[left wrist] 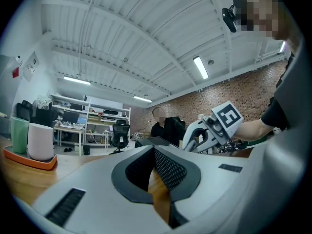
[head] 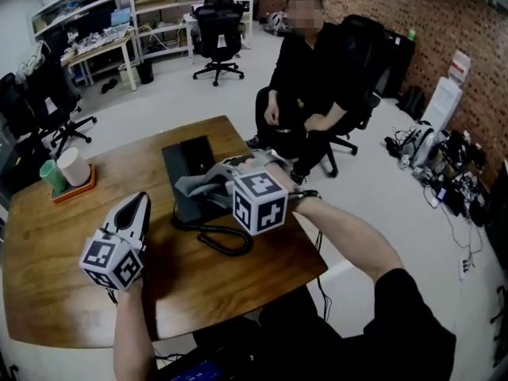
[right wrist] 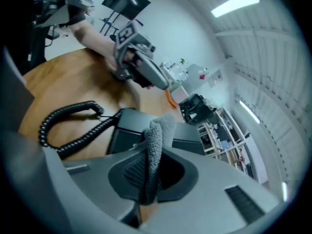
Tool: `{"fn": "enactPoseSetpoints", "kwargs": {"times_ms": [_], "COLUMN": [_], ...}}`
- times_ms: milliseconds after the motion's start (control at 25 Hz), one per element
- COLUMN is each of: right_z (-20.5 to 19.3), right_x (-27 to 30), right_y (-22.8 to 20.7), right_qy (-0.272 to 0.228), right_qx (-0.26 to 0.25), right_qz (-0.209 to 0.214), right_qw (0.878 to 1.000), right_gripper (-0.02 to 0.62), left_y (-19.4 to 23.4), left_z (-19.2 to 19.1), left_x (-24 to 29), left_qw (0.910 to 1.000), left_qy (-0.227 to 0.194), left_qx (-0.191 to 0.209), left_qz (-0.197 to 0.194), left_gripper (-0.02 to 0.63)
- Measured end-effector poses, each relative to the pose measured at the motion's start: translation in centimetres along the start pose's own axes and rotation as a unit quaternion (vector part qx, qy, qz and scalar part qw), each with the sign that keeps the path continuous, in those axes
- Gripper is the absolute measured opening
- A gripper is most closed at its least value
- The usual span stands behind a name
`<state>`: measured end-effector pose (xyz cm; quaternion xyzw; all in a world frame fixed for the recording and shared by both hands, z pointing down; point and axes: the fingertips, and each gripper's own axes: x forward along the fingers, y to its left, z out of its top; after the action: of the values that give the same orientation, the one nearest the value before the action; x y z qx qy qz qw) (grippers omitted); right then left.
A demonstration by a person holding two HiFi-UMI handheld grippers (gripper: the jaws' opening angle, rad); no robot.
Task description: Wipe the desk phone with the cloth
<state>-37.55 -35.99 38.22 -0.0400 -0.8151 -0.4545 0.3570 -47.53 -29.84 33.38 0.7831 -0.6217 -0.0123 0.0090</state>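
Observation:
A black desk phone (head: pixel 189 169) lies in the middle of the wooden table (head: pixel 63 284), and its coiled cord (head: pixel 226 240) loops toward the near edge. My right gripper (head: pixel 222 181) is over the phone's near right side, shut on a grey cloth (head: pixel 202 186). In the right gripper view the cloth (right wrist: pixel 158 135) stands folded between the pads, with the phone (right wrist: pixel 129 126) and cord (right wrist: pixel 68 123) just beyond. My left gripper (head: pixel 135 213) hovers to the left of the phone, apart from it. Its jaws (left wrist: pixel 155 152) are shut on nothing.
An orange tray (head: pixel 79 189) with a green cup (head: pixel 53 175) and a white cup (head: pixel 73 166) sits at the table's far left. A person (head: pixel 309 78) sits in a chair just past the far right corner. Office chairs and shelves stand further back.

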Motion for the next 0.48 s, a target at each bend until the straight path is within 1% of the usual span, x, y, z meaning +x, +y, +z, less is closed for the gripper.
{"fn": "enactPoseSetpoints", "kwargs": {"times_ms": [120,160,200,240,320,400,440,480], "right_z": [0.1,0.0,-0.1,-0.2,-0.5,-1.5,-2.2,-2.7], "right_x": [-1.6,-2.0,-2.3,-2.3,-2.1,-1.6,-1.3,-0.9], "right_y": [3.5,3.9,3.7,2.7,-1.2,-6.5,-9.0,-10.8], "right_qy": [0.004,0.004,0.002,-0.003,-0.014,-0.017,-0.012,-0.006], "right_qx": [-0.039,-0.042,-0.037,-0.022,0.031,0.088,0.111,0.128], "right_qz": [0.061,0.074,0.076,0.063,0.005,-0.069,-0.1,-0.121], "right_qw": [0.997,0.996,0.996,0.998,0.999,0.994,0.989,0.984], "right_gripper": [0.026,0.026,0.026,0.026,0.026,0.026,0.026,0.026], "left_y": [-0.2,-0.2,-0.2,-0.3,-0.2,0.1,0.1,0.0], "left_z": [0.1,0.2,0.2,0.2,0.2,0.5,0.7,0.5], "left_x": [0.1,0.0,0.0,0.0,-0.1,0.2,0.5,0.5], "left_qw": [1.0,1.0,1.0,1.0,1.0,1.0,1.0,1.0], "left_qy": [0.001,0.002,0.003,0.004,0.004,-0.001,-0.002,0.001], "left_qx": [0.0,0.0,0.0,0.0,0.0,0.0,-0.001,-0.005], "left_qz": [-0.001,-0.001,-0.001,-0.001,0.0,0.002,0.002,0.002], "left_gripper": [-0.008,-0.008,-0.008,-0.008,-0.008,-0.008,-0.008,-0.008]}}
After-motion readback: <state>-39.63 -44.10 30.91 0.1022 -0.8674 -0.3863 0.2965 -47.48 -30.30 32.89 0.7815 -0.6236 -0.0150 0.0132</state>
